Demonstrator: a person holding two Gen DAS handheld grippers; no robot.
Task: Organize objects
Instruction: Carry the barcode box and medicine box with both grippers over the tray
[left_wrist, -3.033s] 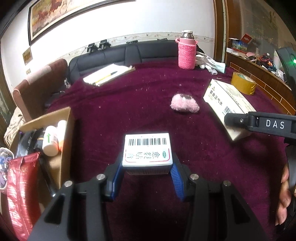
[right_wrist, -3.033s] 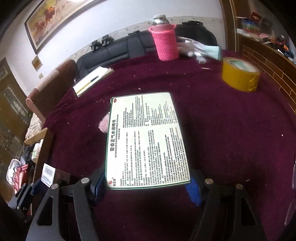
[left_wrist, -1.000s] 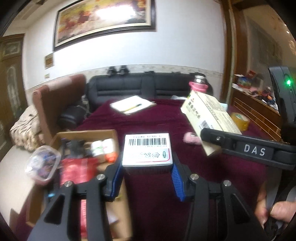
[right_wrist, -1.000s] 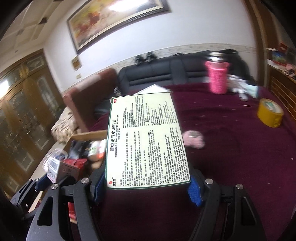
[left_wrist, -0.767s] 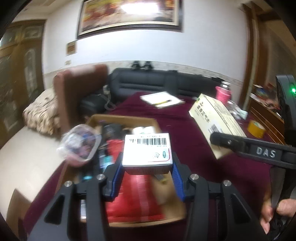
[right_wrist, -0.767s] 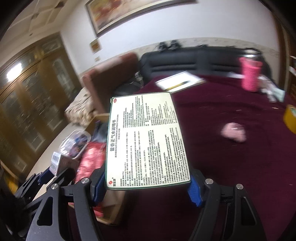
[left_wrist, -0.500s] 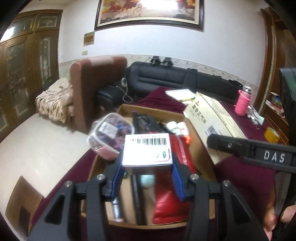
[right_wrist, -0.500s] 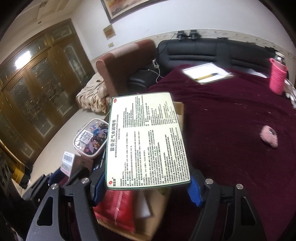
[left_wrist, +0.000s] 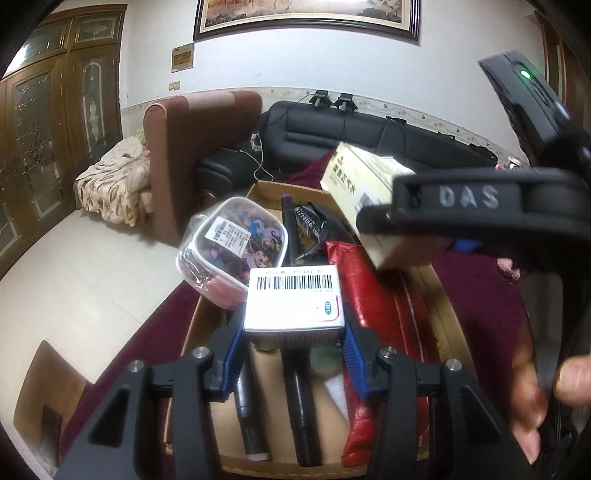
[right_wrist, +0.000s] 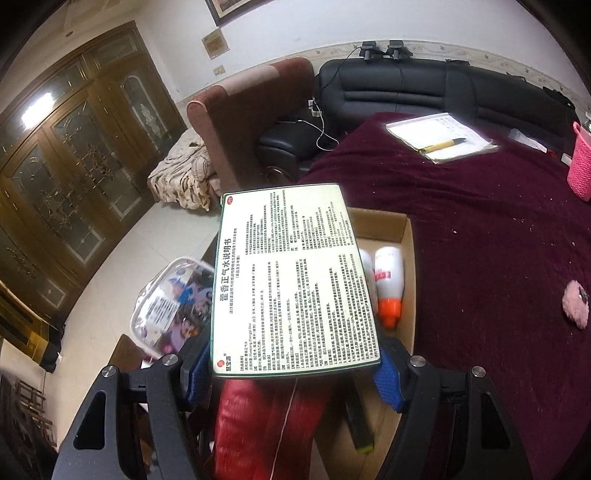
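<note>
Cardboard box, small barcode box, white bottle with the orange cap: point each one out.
cardboard box (right_wrist: 408, 258), right wrist view, right wall.
small barcode box (left_wrist: 293, 297), left wrist view, top face.
white bottle (right_wrist: 388, 278), right wrist view, body.

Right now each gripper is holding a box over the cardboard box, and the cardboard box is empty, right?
Not quite. The left gripper and right gripper each hold a box, but the cardboard box isn't empty: the right wrist view shows white bottles and a red packet inside.

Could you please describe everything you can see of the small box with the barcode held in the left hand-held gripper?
The small box is white cardboard, with a black barcode along its far edge and a small green oval mark inside a red corner line. It lies flat, top face up, clamped by its sides between the blue pads of the left hand-held gripper, above the open carton.
</note>
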